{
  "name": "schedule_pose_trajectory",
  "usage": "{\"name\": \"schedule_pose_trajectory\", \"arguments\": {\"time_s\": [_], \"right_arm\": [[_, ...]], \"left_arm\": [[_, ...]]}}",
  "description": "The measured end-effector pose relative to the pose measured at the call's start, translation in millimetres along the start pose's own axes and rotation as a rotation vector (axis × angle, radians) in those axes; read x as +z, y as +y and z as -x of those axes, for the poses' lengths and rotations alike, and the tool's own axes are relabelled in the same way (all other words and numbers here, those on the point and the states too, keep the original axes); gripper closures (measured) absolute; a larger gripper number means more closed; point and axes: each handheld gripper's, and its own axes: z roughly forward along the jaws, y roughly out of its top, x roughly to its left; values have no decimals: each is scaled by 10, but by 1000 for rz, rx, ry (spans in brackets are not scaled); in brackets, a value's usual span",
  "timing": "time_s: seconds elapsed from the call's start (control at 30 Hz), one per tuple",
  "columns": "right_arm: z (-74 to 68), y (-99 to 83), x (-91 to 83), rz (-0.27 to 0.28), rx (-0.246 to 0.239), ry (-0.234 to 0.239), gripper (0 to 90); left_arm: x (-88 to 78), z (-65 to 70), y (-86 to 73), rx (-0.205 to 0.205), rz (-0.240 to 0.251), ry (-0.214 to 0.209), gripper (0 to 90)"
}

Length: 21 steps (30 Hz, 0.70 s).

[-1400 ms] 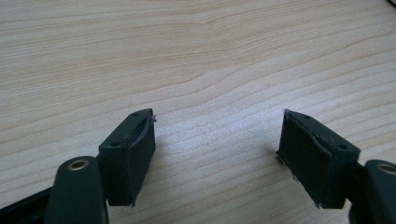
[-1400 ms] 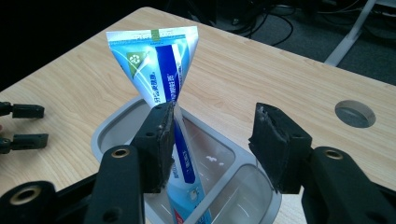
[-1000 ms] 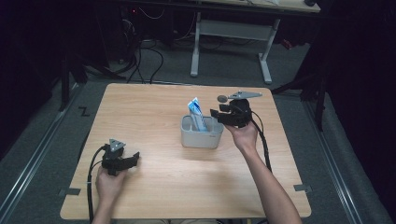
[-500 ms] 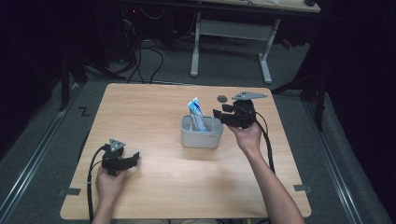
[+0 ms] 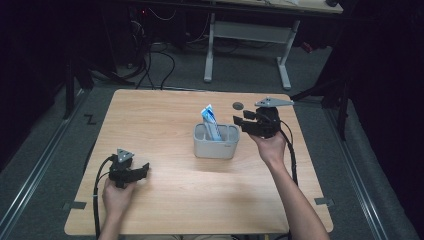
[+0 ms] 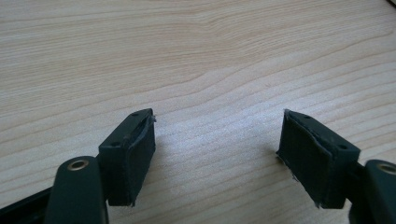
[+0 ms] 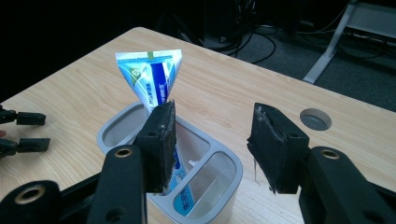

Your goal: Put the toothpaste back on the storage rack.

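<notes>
A grey holder (image 5: pixel 216 142) with compartments stands at the table's middle. A blue and white toothpaste tube (image 5: pixel 211 121) stands tilted in it, its flat end up (image 7: pixel 150 79). My right gripper (image 5: pixel 239 121) hovers just right of the holder, open and empty; in the right gripper view its jaws (image 7: pixel 212 144) stand above the holder's near rim (image 7: pixel 219 179). My left gripper (image 5: pixel 144 169) rests low over the front left of the table, open with bare wood between its jaws (image 6: pixel 217 144).
The wooden table (image 5: pixel 165 120) has a round grey cable port (image 5: pixel 238 105) near its back edge, behind the right gripper. A desk frame (image 5: pixel 245 45) and cables lie on the dark floor beyond. The left gripper (image 7: pixel 23 130) shows far off in the right gripper view.
The right gripper has drawn back a little to the right, away from the holder. The left gripper has stayed put.
</notes>
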Motion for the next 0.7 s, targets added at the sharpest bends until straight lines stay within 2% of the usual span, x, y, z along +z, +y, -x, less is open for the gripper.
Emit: {"name": "schedule_pose_trajectory", "arguments": {"time_s": [0.37, 0.43, 0.7], "right_arm": [[3, -19, -101, 5, 6, -1, 512], [-7, -14, -115, 3, -7, -6, 513], [-6, -17, -214, 24, 0, -13, 512]], "left_arm": [[-2, -2, 1, -1, -2, -2, 274], [-1, -2, 0, -1, 0, -2, 274], [-1, -3, 0, -1, 0, -2, 274]]}}
